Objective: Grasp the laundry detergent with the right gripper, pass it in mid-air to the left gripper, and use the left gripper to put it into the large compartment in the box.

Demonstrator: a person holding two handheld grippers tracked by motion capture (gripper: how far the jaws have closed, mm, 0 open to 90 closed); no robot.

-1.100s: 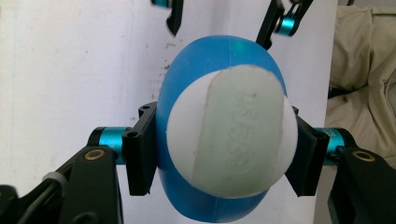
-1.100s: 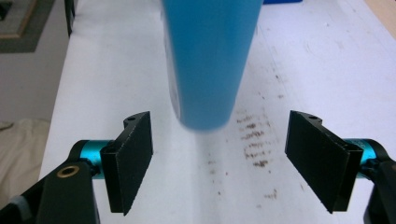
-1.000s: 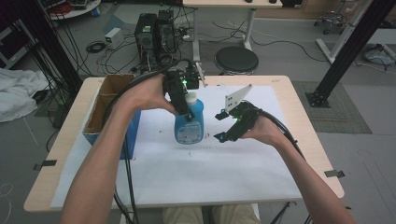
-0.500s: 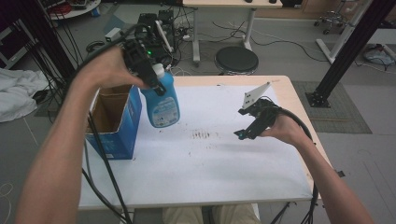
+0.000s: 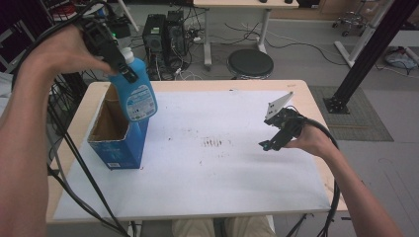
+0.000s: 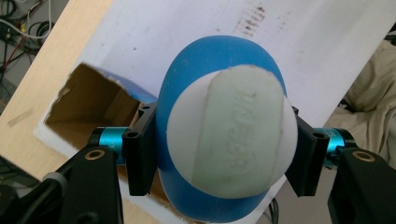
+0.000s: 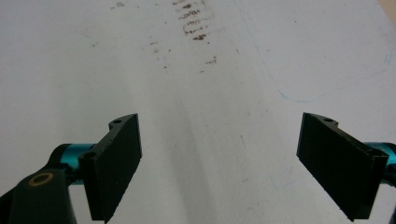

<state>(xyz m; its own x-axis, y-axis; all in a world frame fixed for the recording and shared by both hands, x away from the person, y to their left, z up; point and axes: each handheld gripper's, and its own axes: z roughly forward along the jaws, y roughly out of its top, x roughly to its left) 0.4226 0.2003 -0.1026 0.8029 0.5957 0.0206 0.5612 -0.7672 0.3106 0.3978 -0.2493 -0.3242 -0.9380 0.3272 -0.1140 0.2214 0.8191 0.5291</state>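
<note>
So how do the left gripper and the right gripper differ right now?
The left gripper is shut on the blue bottle; the right gripper is open, holding nothing. The left gripper is raised above the open cardboard box; the right gripper hangs low over the white sheet. Both have black jaws and teal fittings.

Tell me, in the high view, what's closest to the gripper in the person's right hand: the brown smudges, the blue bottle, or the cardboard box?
1. Brown smudges, just left of the right gripper.
2 and 3. Blue bottle, held above the cardboard box at the table's left: too close to call.
</note>
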